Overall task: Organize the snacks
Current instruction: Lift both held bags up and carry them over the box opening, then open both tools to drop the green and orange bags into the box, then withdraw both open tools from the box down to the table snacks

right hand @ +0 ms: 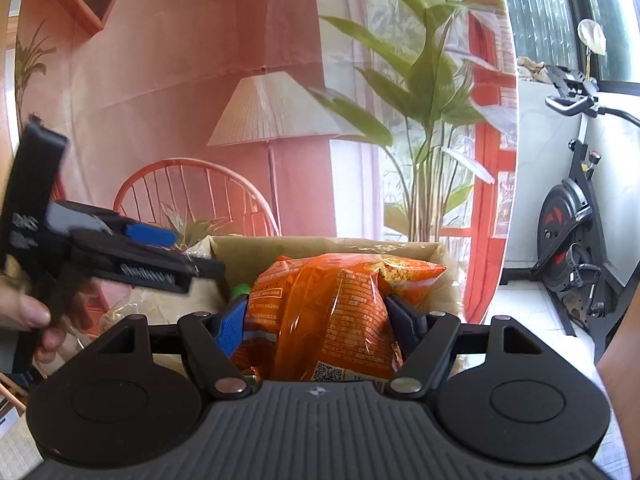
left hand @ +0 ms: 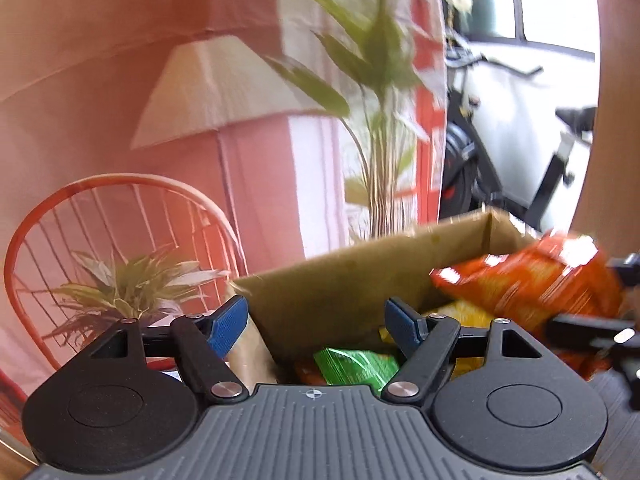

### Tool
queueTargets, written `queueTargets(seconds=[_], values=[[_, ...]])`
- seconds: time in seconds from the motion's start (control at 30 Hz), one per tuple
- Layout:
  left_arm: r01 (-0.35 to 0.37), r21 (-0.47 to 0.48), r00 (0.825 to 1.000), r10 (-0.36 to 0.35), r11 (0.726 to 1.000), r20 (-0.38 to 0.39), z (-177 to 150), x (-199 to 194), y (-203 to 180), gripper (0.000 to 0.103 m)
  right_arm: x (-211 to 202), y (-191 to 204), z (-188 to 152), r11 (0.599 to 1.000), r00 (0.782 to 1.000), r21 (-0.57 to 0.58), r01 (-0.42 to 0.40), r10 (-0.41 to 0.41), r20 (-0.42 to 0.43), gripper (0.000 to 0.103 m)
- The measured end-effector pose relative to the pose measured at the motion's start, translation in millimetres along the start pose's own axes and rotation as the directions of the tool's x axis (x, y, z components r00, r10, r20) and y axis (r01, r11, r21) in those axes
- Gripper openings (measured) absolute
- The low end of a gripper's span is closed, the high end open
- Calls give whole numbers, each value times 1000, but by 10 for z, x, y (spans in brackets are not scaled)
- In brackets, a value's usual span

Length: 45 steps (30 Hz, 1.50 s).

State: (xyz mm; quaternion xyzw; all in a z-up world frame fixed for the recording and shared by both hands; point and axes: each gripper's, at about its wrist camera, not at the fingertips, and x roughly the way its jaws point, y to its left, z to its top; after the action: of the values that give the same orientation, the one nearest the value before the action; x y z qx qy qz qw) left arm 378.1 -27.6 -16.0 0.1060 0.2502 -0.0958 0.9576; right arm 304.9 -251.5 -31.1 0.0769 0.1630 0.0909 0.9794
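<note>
Right wrist view: the orange snack bag (right hand: 328,316) is being clamped between the two fingers of the right gripper (right hand: 316,320), blue pads (right hand: 232,330) pressing into its sides, and is being held above the open cardboard box (right hand: 400,246). A bit of green packet (right hand: 241,289) is being shown just left of the bag inside the box. The left gripper (right hand: 160,248) is being held by a hand (right hand: 28,316) at the left edge, near the box's left wall.

Left wrist view: the left gripper (left hand: 316,322) is being kept with fingers apart, nothing between them, hovering over the box (left hand: 340,280) at its near left corner. A green packet (left hand: 356,366) and a yellow packet (left hand: 468,314) are being seen lying inside. The orange bag (left hand: 528,280), blurred, is being held over the box's right side.
</note>
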Motion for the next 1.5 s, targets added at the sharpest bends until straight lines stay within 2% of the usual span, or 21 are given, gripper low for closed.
queueTargets(seconds=[0.1,0.43,0.53,0.6,0.83,1.13,1.33,1.5], values=[[11,-47,1000,-10,999,20,-20,-90,99,78,148,96,33,1000,1000,-17,-5,5,-14,74],[28,-93,999,-26,995,31,-135,-188,263,78,825,398,78,999,995,-42,-10,6,-104,75],[31,-96,999,-28,995,30,-164,-206,295,78,930,416,72,1000,992,-21,-1,-2,-128,78],[26,-102,999,-22,994,40,-184,-230,310,78,921,420,62,1000,992,-15,9,-11,-129,86],[52,-143,998,-45,988,50,-286,-355,368,78,593,369,33,1000,995,-2,18,-18,-93,88],[78,-145,996,-70,986,59,-577,-759,389,78,-180,307,-93,997,1000,70,-20,20,7,88],[92,-145,995,-84,985,62,-896,-1019,474,78,-612,309,-316,994,997,97,-53,47,61,88],[121,-173,992,-116,977,40,-1302,-1113,481,78,-809,285,-621,991,997,128,-46,37,74,88]])
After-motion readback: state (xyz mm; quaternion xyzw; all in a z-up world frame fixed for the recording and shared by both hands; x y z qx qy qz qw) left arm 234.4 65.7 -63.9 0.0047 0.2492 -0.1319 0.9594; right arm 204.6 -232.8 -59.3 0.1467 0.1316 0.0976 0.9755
